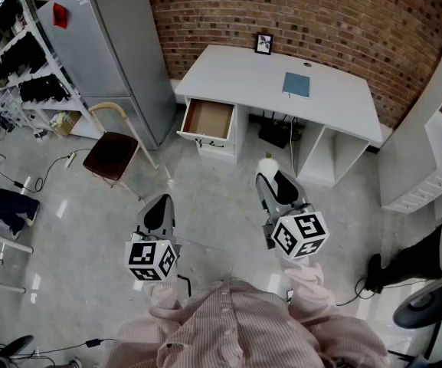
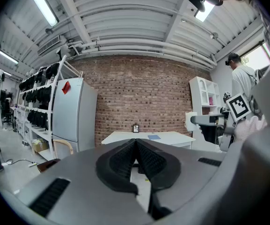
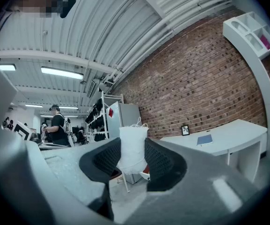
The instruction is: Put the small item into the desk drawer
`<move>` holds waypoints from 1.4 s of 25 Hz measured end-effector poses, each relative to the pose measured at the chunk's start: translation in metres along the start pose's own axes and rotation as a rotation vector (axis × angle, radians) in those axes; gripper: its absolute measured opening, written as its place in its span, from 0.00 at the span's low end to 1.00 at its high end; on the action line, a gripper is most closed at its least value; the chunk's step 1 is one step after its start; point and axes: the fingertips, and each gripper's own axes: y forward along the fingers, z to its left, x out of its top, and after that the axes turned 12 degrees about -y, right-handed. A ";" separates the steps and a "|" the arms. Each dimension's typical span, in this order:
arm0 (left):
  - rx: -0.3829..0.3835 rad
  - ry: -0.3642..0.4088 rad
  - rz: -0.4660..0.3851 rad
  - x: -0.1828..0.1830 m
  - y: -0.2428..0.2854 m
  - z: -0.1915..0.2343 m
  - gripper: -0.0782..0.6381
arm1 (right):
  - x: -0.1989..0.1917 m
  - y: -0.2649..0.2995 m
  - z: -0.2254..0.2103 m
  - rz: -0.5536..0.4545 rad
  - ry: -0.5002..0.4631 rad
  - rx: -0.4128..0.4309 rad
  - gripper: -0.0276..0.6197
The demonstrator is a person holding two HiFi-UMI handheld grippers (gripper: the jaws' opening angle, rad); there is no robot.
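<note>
We see the right claw [image 3: 133,143] clenched on a small white pouch [image 3: 133,156] above the floor [image 1: 205,198], short of the open drawer [image 1: 208,119] of the bench [image 1: 266,79]; left claw [image 2: 135,141] closed, empty; chair [image 1: 112,153] to the left.

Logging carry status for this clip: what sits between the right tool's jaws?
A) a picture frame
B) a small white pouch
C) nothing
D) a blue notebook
B: in the right gripper view the right tool is shut on the small white pouch; the blue notebook lies on the desk.
</note>
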 end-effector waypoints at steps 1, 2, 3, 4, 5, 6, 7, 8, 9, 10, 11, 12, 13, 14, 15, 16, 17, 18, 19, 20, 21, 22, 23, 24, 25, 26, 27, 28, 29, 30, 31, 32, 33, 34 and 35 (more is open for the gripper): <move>0.001 -0.003 -0.001 0.000 -0.001 -0.002 0.11 | 0.001 -0.002 -0.001 0.001 0.001 0.001 0.29; 0.002 -0.005 -0.001 0.001 -0.001 -0.004 0.11 | 0.001 -0.003 -0.002 0.002 0.002 0.001 0.29; 0.003 -0.007 -0.002 0.001 -0.002 -0.006 0.11 | 0.002 -0.005 -0.004 0.002 0.004 0.002 0.29; 0.004 -0.007 -0.002 0.002 -0.003 -0.008 0.11 | 0.002 -0.007 -0.005 0.002 0.006 0.003 0.29; 0.004 -0.007 -0.002 0.002 -0.004 -0.011 0.11 | 0.002 -0.009 -0.007 0.001 0.008 0.004 0.29; 0.004 -0.007 -0.001 0.001 -0.005 -0.014 0.11 | 0.002 -0.011 -0.008 0.001 0.010 0.004 0.29; 0.005 -0.009 -0.001 0.000 -0.007 -0.016 0.11 | 0.001 -0.013 -0.009 0.000 0.013 0.005 0.29; 0.007 -0.013 -0.002 -0.002 -0.008 -0.018 0.11 | 0.000 -0.015 -0.010 -0.001 0.016 0.008 0.29; 0.011 -0.017 -0.004 -0.003 -0.010 -0.019 0.11 | -0.001 -0.016 -0.010 -0.001 0.019 0.012 0.29; 0.015 -0.021 -0.006 -0.005 -0.012 -0.020 0.11 | -0.002 -0.017 -0.009 0.000 0.021 0.017 0.29; 0.018 -0.026 -0.007 -0.007 -0.015 -0.021 0.11 | -0.003 -0.018 -0.008 0.001 0.022 0.022 0.29; 0.020 -0.030 -0.007 -0.009 -0.017 -0.022 0.11 | -0.004 -0.020 -0.008 0.003 0.022 0.026 0.29; 0.023 -0.033 -0.007 -0.011 -0.019 -0.023 0.11 | -0.005 -0.021 -0.008 0.004 0.023 0.027 0.29; 0.026 -0.035 -0.006 -0.012 -0.020 -0.023 0.11 | -0.006 -0.021 -0.008 0.005 0.026 0.027 0.29; 0.029 -0.038 -0.006 -0.013 -0.020 -0.023 0.11 | -0.007 -0.021 -0.009 0.006 0.031 0.025 0.29; 0.032 -0.041 -0.005 -0.014 -0.020 -0.022 0.11 | -0.008 -0.021 -0.010 0.006 0.035 0.024 0.29; 0.034 -0.043 -0.006 -0.014 -0.020 -0.021 0.11 | -0.009 -0.020 -0.011 0.006 0.038 0.024 0.29; 0.036 -0.044 -0.006 -0.013 -0.018 -0.020 0.11 | -0.009 -0.018 -0.012 0.005 0.041 0.025 0.29; 0.039 -0.044 -0.007 -0.012 -0.016 -0.018 0.11 | -0.010 -0.015 -0.013 0.004 0.045 0.026 0.29; 0.042 -0.045 -0.006 -0.011 -0.014 -0.016 0.11 | -0.011 -0.012 -0.014 0.004 0.048 0.027 0.29; 0.044 -0.046 -0.005 -0.011 -0.011 -0.014 0.11 | -0.011 -0.008 -0.015 0.005 0.051 0.028 0.29; 0.047 -0.047 -0.004 -0.011 -0.008 -0.012 0.11 | -0.012 -0.004 -0.016 0.005 0.053 0.029 0.29; 0.048 -0.050 -0.002 -0.011 -0.004 -0.009 0.11 | -0.013 0.001 -0.017 0.005 0.056 0.030 0.29; 0.049 -0.053 -0.001 -0.011 0.000 -0.006 0.11 | -0.015 0.006 -0.018 0.006 0.057 0.031 0.29; 0.049 -0.057 0.000 -0.012 0.005 -0.002 0.11 | -0.017 0.011 -0.019 0.007 0.057 0.032 0.29; 0.048 -0.061 0.000 -0.013 0.011 0.001 0.11 | -0.019 0.017 -0.020 0.008 0.056 0.032 0.29; 0.048 -0.064 -0.001 -0.013 0.018 0.005 0.11 | -0.021 0.025 -0.022 0.010 0.054 0.033 0.29; 0.048 -0.068 -0.003 -0.013 0.026 0.010 0.11 | -0.023 0.033 -0.025 0.013 0.053 0.034 0.29; 0.048 -0.073 -0.004 -0.013 0.034 0.015 0.11 | -0.026 0.043 -0.027 0.016 0.053 0.036 0.29; 0.049 -0.078 -0.004 -0.013 0.043 0.021 0.11 | -0.029 0.053 -0.030 0.019 0.052 0.037 0.29; 0.049 -0.083 -0.004 -0.013 0.052 0.027 0.11 | -0.032 0.063 -0.032 0.024 0.050 0.038 0.29; 0.048 -0.087 -0.004 -0.012 0.063 0.034 0.11 | -0.034 0.075 -0.035 0.027 0.048 0.039 0.29; 0.048 -0.089 -0.005 -0.009 0.074 0.041 0.11 | -0.035 0.088 -0.038 0.030 0.045 0.039 0.29; 0.048 -0.092 -0.005 -0.006 0.085 0.049 0.11 | -0.036 0.102 -0.040 0.033 0.044 0.038 0.29; 0.047 -0.095 -0.003 -0.002 0.096 0.057 0.11 | -0.037 0.115 -0.042 0.035 0.045 0.037 0.29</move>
